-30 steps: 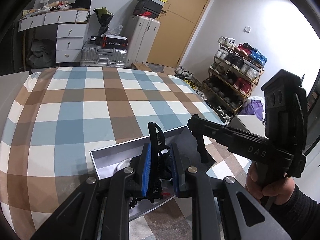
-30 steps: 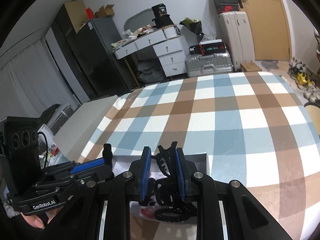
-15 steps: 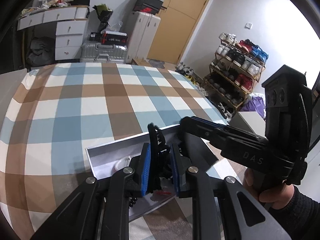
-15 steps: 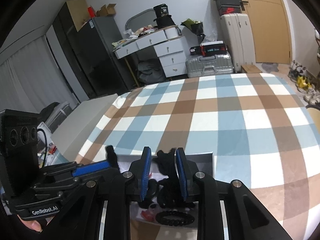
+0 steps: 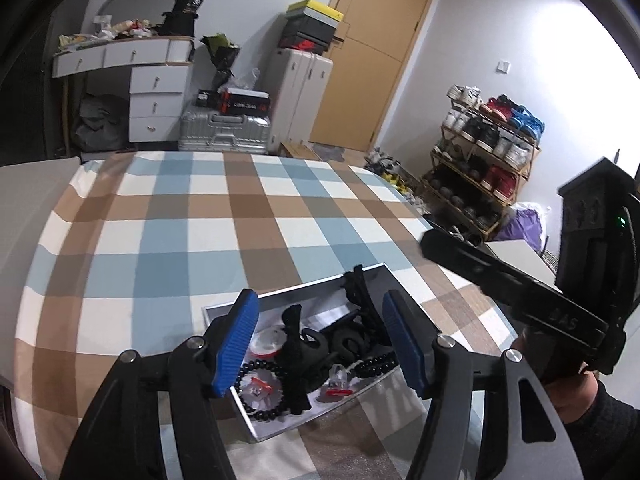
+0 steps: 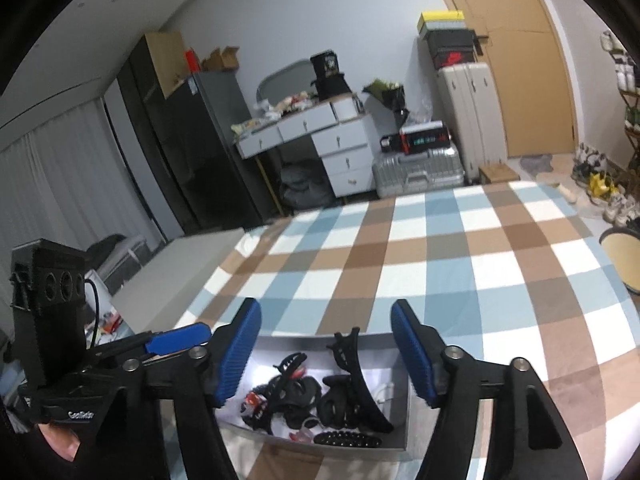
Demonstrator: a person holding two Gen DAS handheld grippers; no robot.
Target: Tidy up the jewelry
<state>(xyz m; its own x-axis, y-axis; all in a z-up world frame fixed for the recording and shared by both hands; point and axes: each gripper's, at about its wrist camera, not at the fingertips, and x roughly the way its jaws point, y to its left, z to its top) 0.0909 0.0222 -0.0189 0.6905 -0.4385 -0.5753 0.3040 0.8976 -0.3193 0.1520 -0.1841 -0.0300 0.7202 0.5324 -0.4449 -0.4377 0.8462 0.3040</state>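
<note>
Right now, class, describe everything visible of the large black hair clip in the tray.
The large black hair clip looks like glossy plastic, long and curved, with comb teeth along its upper end. It stands tilted in the grey tray, leaning over smaller black clips and hair ties. Both claws have just been opening; neither touches it.

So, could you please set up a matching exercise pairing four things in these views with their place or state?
Things:
1. left gripper
2. large black hair claw
3. black bead bracelet
4. grey tray

Places or states:
A. lies flat in the tray
B. rests on the checked cloth
C. open, jaws just widened, holding nothing
D. leans against the tray's wall

Pairs: 1-C, 2-D, 3-A, 4-B
</note>
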